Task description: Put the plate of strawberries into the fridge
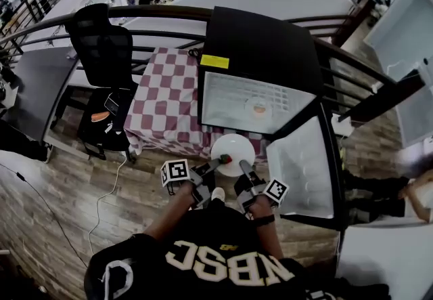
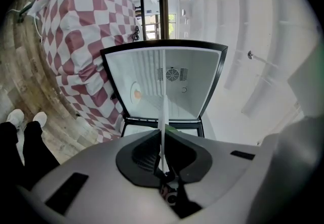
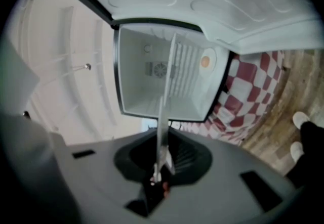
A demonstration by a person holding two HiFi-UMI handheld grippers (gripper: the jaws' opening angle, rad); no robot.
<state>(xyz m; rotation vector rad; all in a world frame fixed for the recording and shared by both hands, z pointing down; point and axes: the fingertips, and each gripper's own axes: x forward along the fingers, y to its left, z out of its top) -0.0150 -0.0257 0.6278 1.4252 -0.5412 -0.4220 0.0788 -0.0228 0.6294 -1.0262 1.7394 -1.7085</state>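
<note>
White plate (image 1: 237, 146) of strawberries (image 1: 225, 158) held level in the air between both grippers, just in front of the open fridge (image 1: 264, 48), not yet inside. Strawberries grouped on the near left part of the plate.

Left gripper (image 1: 215, 164): jaws closed tight on the near left rim of the plate; rim seen edge-on in the left gripper view as a thin white line pinched between the jaws. Right gripper (image 1: 243, 168): jaws clamped likewise on the near right rim; same thin edge caught between them in the right gripper view. Both grippers close together, pointed toward the fridge opening.

Fridge: black cabinet, white interior, yellow label (image 1: 214, 61) on the top face. Door (image 1: 304, 166) swung wide open to the right, white inner lining toward the plate. Inside, a small dish (image 1: 257, 108) with something orange on it; contents not identifiable. Round fan grille (image 2: 172, 74) on the rear wall, visible in both gripper views.

Just left of the fridge: red-and-white checked tablecloth (image 1: 169, 95). Further left: black office chair (image 1: 101, 41) with small items on the seat. Wood-plank floor (image 1: 74, 177) underneath; curved dark railing (image 1: 155, 11) behind
</note>
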